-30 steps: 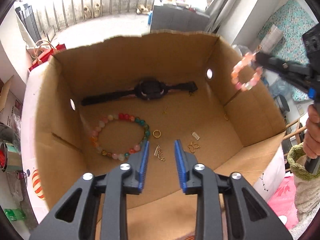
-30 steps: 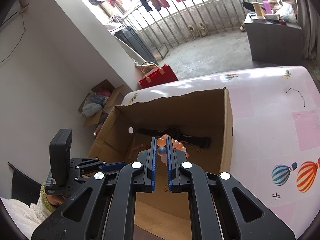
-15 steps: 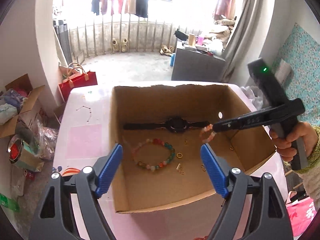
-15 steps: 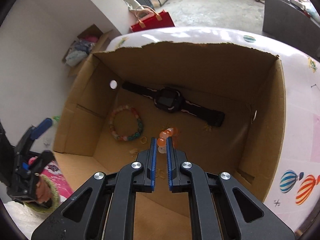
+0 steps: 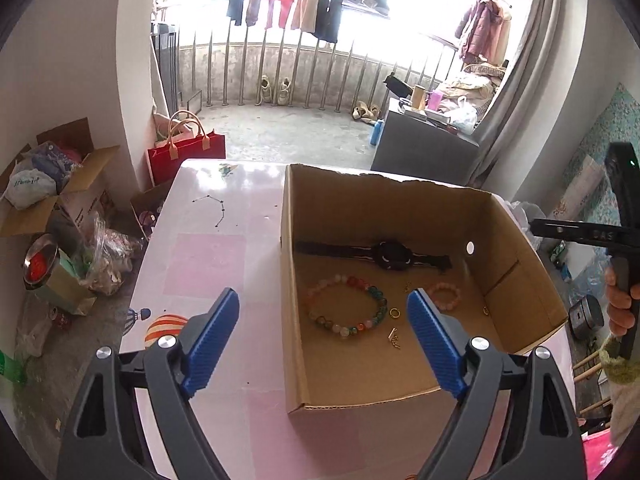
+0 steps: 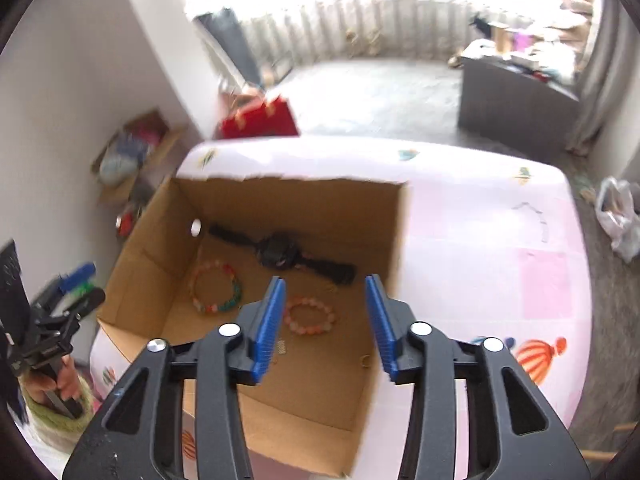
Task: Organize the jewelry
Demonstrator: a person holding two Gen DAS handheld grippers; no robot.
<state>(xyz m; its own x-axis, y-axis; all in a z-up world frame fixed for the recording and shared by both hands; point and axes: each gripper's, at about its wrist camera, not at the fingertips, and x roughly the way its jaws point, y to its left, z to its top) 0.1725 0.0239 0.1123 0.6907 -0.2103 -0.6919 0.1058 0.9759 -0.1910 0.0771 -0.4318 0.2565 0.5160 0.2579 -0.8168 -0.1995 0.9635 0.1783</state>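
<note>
**Pink bracelet down, both tools free**

Pink-clothed bench (image 5: 208,264) carries the cardboard box (image 5: 400,204). On its floor, the pink bracelet (image 6: 310,315) lies just beyond the right hand-held gripper (image 6: 325,322), whose empty jaws are opening. Left hand-held gripper (image 5: 323,338) is also spreading, empty, farther back. Only the left view shows small gold pieces (image 5: 395,312).

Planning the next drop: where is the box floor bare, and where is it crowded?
Bare: the near strip of the cardboard box floor, between the front wall and the multicolour bracelet; also the pink table left of the box. Crowded: mid-floor, where the black watch, both bracelets including the pink bracelet, and small gold pieces cluster.
</note>
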